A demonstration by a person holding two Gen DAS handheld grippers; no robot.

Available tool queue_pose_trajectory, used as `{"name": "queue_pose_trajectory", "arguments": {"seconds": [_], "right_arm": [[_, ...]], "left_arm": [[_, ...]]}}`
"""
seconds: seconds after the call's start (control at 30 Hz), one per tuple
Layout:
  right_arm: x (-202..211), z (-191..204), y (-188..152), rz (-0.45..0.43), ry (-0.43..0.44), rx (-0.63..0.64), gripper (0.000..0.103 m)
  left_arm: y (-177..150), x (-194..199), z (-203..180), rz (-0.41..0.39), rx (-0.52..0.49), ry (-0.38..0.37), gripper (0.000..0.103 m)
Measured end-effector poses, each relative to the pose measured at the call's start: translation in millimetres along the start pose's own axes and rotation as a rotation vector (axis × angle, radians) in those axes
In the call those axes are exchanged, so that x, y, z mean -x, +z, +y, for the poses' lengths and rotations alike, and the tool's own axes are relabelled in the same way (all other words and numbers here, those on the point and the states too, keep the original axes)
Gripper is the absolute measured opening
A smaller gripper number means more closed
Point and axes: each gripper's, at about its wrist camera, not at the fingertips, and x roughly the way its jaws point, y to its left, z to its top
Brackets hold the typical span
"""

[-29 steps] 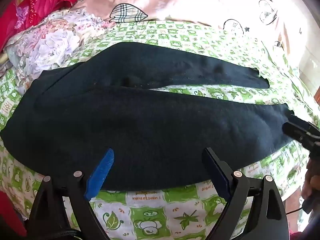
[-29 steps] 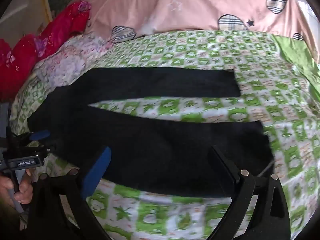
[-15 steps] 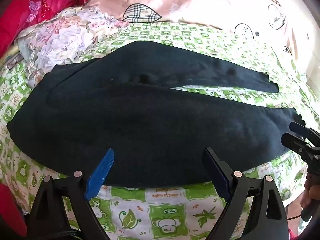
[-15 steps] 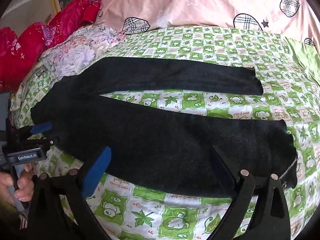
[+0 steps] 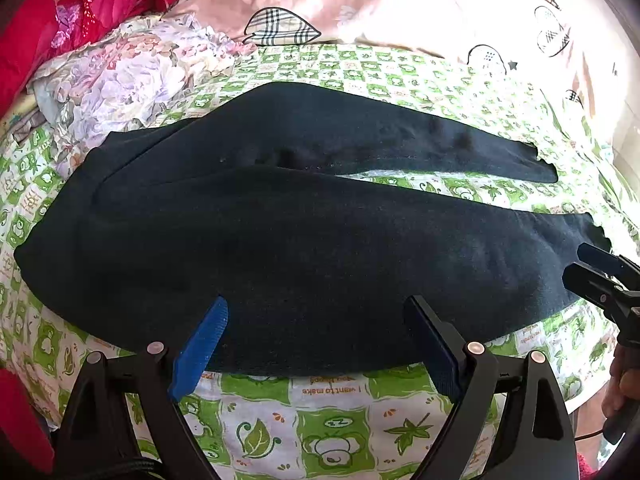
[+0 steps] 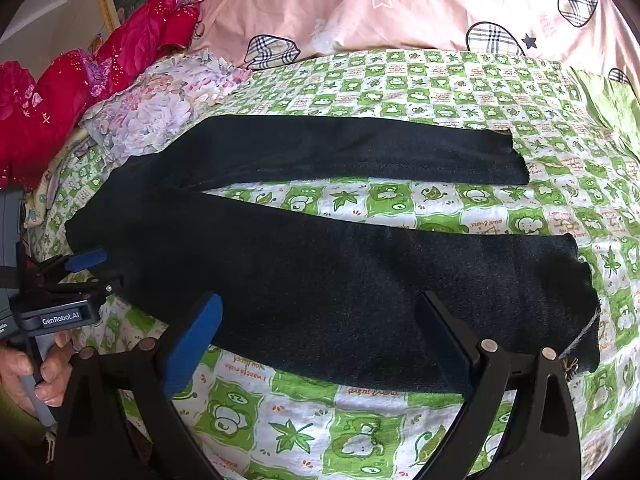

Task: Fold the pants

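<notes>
Dark navy pants [image 5: 304,232] lie flat on a green patterned bed sheet [image 5: 320,408], waist at the left, two legs spread apart toward the right; they also show in the right wrist view [image 6: 340,272]. My left gripper [image 5: 316,344] is open and empty, just above the near edge of the pants. My right gripper [image 6: 320,344] is open and empty over the near leg. The right gripper also shows in the left wrist view [image 5: 600,276] by the near leg's hem. The left gripper shows in the right wrist view [image 6: 84,276] by the waist.
A floral cloth [image 6: 160,108] and a red garment [image 6: 80,80] lie at the back left. A pink duvet with plaid hearts [image 6: 400,8] lies along the back. A light green cloth [image 6: 612,108] is at the right. The bed's near edge is below the grippers.
Both grippers have pulled back and up a little, so more of the pants and sheet shows. Both stay open. The pants have not moved.
</notes>
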Motion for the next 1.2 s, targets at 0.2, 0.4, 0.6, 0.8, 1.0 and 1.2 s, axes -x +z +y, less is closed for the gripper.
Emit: {"name": "queue_pose_trajectory", "arguments": {"seconds": [0.2, 0.4, 0.6, 0.8, 1.0, 1.2], "right_arm": [[-1.4, 2.5, -1.9, -0.089, -0.009, -0.045, 0.097], [-1.0, 5.5, -2.6, -0.093, -0.007, -0.05, 0.097], [-0.6, 6.9, -2.4, -0.096, -0.004, -0.048, 0.097], [-0.4, 7.8, -1.3, -0.09, -0.003, -0.052, 0.097], [-1.0, 7.7, -1.8, -0.089, -0.003, -0.054, 0.097], [-0.9, 8.5, -2.1, -0.09, -0.003, -0.054, 0.097]], "left_arm": [[0.2, 1.1, 0.5, -0.001, 0.002, -0.003, 0.091], [0.6, 2.2, 0.7, -0.005, 0.003, -0.006, 0.091], [1.0, 4.9, -1.2, -0.013, -0.004, 0.001, 0.091], [0.9, 5.0, -0.8, -0.012, -0.001, -0.008, 0.091], [1.1, 4.4, -0.7, -0.011, -0.001, -0.01, 0.091], [2.7, 4.0, -1.6, -0.01, -0.005, -0.014, 0.091]]}}
